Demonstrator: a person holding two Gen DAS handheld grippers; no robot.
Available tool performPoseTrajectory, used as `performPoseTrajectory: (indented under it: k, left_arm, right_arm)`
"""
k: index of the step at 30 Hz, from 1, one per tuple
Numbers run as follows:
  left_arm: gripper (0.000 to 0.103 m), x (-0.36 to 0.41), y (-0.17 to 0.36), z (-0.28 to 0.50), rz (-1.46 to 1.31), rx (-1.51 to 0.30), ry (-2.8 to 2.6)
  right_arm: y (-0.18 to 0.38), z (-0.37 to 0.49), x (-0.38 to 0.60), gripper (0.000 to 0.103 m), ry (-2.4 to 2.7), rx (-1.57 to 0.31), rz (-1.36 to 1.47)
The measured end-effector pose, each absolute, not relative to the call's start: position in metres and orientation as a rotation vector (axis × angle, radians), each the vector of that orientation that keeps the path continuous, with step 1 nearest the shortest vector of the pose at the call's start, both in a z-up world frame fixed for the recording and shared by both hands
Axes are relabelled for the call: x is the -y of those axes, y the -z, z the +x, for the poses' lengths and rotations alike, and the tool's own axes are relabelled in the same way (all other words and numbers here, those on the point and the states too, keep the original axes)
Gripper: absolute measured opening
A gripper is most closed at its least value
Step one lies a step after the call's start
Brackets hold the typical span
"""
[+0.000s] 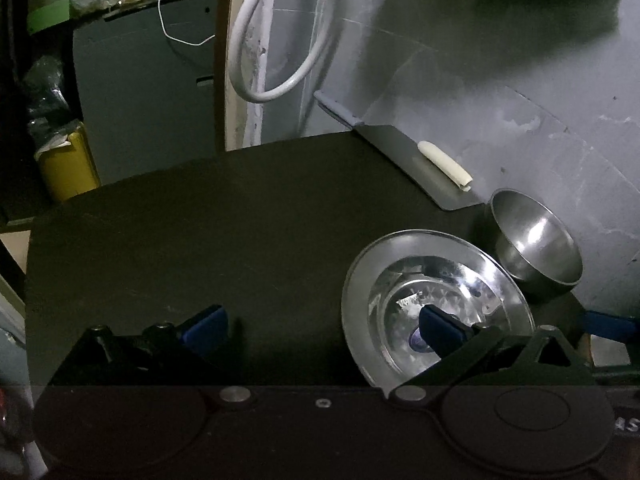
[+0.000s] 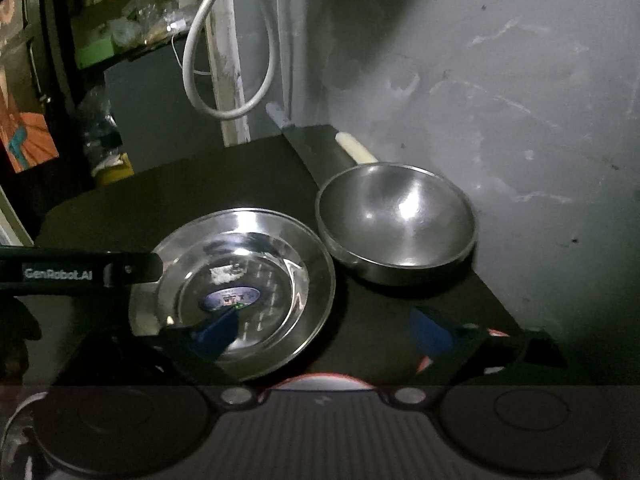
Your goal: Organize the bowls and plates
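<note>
A shiny steel plate (image 1: 404, 276) with a sticker in its middle lies on a dark table (image 1: 200, 232). A steel bowl (image 1: 536, 240) stands just behind it to the right, near the wall. My left gripper (image 1: 324, 328) is open; its right fingertip (image 1: 440, 326) hangs over the plate, its left fingertip (image 1: 206, 326) over bare table. In the right wrist view the plate (image 2: 280, 248) and the bowl (image 2: 396, 220) sit side by side. My right gripper (image 2: 324, 332) is open, its left fingertip (image 2: 218, 332) over the plate's near rim. Both grippers are empty.
A grey wall (image 2: 500, 100) runs close behind the bowl. A flat grey tray (image 1: 420, 168) with a cream tube (image 1: 444, 164) lies at the table's back edge. A white hose (image 1: 256, 40) hangs behind. The left gripper's body (image 2: 76, 270) reaches in over the plate's left side.
</note>
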State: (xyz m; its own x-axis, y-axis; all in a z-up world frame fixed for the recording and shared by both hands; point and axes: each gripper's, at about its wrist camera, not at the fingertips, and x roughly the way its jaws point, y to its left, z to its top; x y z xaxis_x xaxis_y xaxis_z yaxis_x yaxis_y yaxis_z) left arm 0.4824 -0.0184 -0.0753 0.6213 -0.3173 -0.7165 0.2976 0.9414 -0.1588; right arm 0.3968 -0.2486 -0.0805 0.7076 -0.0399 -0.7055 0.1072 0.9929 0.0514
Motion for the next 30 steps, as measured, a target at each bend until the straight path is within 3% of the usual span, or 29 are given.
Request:
performPoseTrajectory:
  k: [2, 8, 14, 16, 22, 24, 30]
  left_arm:
    - [0.092, 0.02, 0.077, 0.483, -0.025, -0.833, 0.365]
    - [0.077, 0.023, 0.08, 0.485, -0.042, -0.854, 0.377]
    - [0.053, 0.027, 0.082, 0.487, -0.04, -0.878, 0.39]
    - [0.052, 0.028, 0.083, 0.488, -0.044, -0.884, 0.391]
    - [0.035, 0.029, 0.086, 0.49, -0.079, -0.908, 0.402]
    - [0.022, 0.03, 0.088, 0.49, -0.08, -0.916, 0.406]
    - [0.02, 0.028, 0.086, 0.489, -0.092, -0.916, 0.412]
  right_arm:
    - [0.084, 0.4, 0.25, 0.079, 0.071, -0.793, 0.106]
    - [0.092, 0.404, 0.256, 0.071, 0.058, -0.816, 0.161]
    - [0.098, 0.406, 0.26, 0.055, 0.054, -0.83, 0.198]
    - [0.099, 0.407, 0.26, 0.051, 0.05, -0.83, 0.204]
    - [0.1, 0.407, 0.26, 0.037, 0.04, -0.823, 0.219]
    - [0.1, 0.407, 0.26, 0.034, 0.032, -0.824, 0.231]
    - [0.1, 0.407, 0.259, 0.029, 0.023, -0.823, 0.247]
